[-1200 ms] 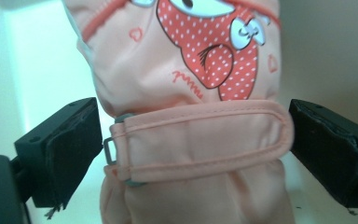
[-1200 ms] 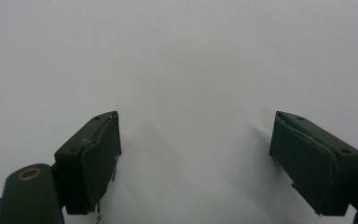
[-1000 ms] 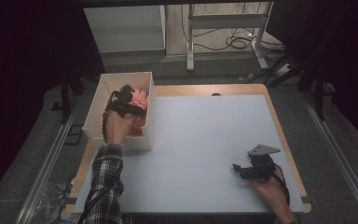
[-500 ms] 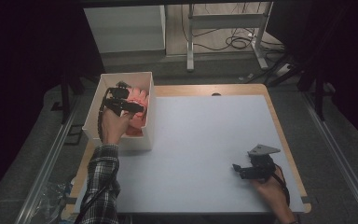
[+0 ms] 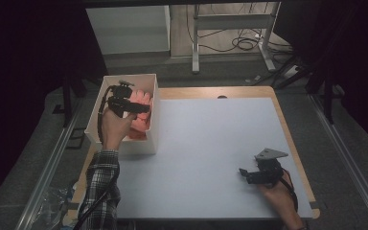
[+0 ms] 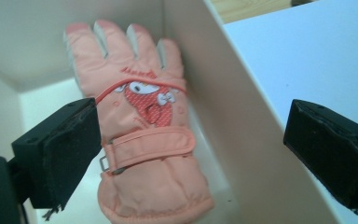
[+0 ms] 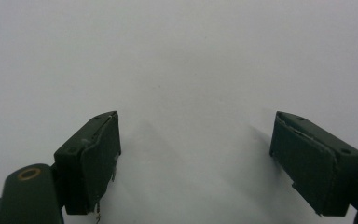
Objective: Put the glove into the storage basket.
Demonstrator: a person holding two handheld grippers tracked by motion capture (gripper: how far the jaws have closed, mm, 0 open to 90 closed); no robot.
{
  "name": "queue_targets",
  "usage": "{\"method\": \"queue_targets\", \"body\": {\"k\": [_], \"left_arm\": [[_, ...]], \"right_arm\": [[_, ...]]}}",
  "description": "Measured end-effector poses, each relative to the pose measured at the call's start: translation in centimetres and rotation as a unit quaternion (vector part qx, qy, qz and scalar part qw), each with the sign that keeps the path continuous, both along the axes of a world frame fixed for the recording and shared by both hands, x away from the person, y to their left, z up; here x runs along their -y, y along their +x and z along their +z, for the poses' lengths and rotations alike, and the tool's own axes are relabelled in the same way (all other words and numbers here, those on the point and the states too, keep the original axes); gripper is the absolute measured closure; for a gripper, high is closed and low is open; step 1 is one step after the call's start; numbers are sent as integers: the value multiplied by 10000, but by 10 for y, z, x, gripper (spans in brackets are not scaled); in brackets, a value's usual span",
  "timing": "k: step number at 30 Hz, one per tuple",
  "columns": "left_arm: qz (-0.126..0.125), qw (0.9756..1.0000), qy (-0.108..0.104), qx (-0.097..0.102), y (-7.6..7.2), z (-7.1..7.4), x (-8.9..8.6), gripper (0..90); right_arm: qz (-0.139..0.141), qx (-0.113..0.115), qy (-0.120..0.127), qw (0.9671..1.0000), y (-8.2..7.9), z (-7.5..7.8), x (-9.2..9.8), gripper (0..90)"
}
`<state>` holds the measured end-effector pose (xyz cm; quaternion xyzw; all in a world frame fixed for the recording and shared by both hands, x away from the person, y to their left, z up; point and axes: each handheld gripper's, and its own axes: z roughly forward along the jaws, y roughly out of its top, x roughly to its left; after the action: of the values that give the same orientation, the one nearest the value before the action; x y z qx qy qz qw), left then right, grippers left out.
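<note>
A salmon-pink padded winter glove (image 6: 144, 135) with a cartoon face and a wrist strap is seen lying inside an open white rectangular box (image 6: 242, 126), against its right wall, with the fingers pointed to the far end. In the left gripper view the glove is placed between the two black jaws, nearer to the left one, and it is not touched by them; the jaws are spread wide. One glove is counted clearly; in the high view pink fabric (image 5: 139, 115) is seen in the box (image 5: 124, 143) below the left gripper (image 5: 139, 108), which is held over it. The right gripper (image 5: 244, 173) is kept low over the plain white table surface (image 5: 211, 143), well apart from the box, with its jaws also spread and nothing between them.
</note>
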<state>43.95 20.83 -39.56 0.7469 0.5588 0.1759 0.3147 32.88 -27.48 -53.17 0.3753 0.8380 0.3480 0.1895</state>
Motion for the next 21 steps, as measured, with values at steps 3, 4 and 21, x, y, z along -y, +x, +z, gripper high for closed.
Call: {"method": "queue_targets", "body": {"k": [3, 4, 21], "left_arm": [[-250, 9996, -13, 129, -7, 7, 10, 41], [-250, 9996, -13, 129, -7, 7, 10, 41], [-1449, 9886, -80, 393, -39, 12, 74, 28]], "right_arm": [[-2, 1, 0, 10000, 0, 0, 0, 165], [-1, 1, -1, 10000, 0, 0, 0, 164], [-2, 6, -1, 10000, 0, 0, 0, 164]]}}
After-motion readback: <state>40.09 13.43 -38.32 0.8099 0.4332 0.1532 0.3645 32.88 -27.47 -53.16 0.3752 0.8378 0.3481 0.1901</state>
